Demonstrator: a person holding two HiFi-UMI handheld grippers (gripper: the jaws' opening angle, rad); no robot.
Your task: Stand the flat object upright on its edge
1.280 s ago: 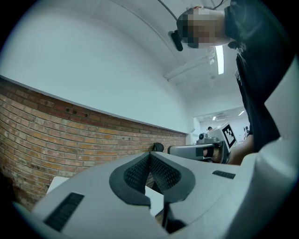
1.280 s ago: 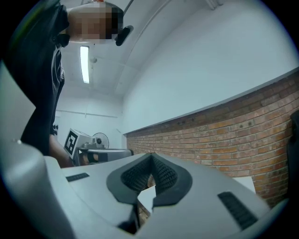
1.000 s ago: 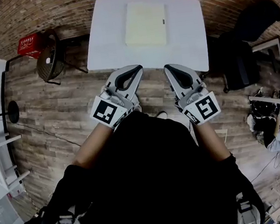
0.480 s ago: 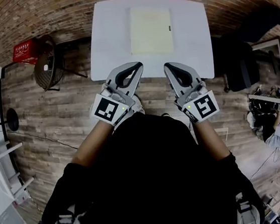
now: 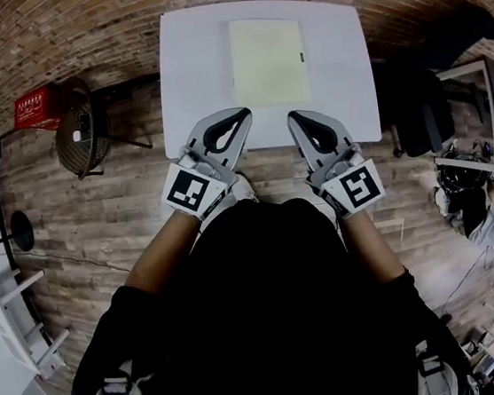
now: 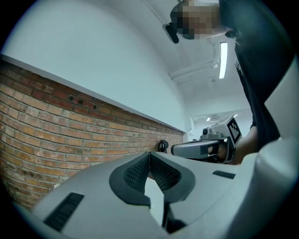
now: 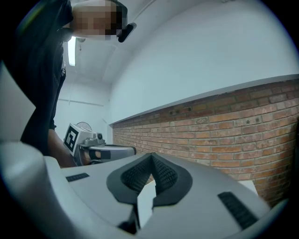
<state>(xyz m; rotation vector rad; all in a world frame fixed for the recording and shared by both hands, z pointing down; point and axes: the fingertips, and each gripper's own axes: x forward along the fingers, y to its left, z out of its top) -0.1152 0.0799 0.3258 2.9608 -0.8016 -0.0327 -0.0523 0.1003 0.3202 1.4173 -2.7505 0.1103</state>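
Pad (image 5: pixel 268 61) flat on table (image 5: pixel 193 82), long axis pointing away; L gripper (image 5: pixel 242 113), R gripper (image 5: pixel 292 116) closed, empty.

The head camera sits above the person and looks steeply down at the white table (image 5: pixel 196 73) and wooden floor (image 5: pixel 98 219), with the left gripper (image 5: pixel 244 114) and right gripper (image 5: pixel 292 117) close beneath it. Each gripper camera rides just behind its own jaws, tilted up toward the brick wall (image 6: pixel 56 121) and ceiling (image 6: pixel 201 65); both share that wall, and each catches the other gripper at its side
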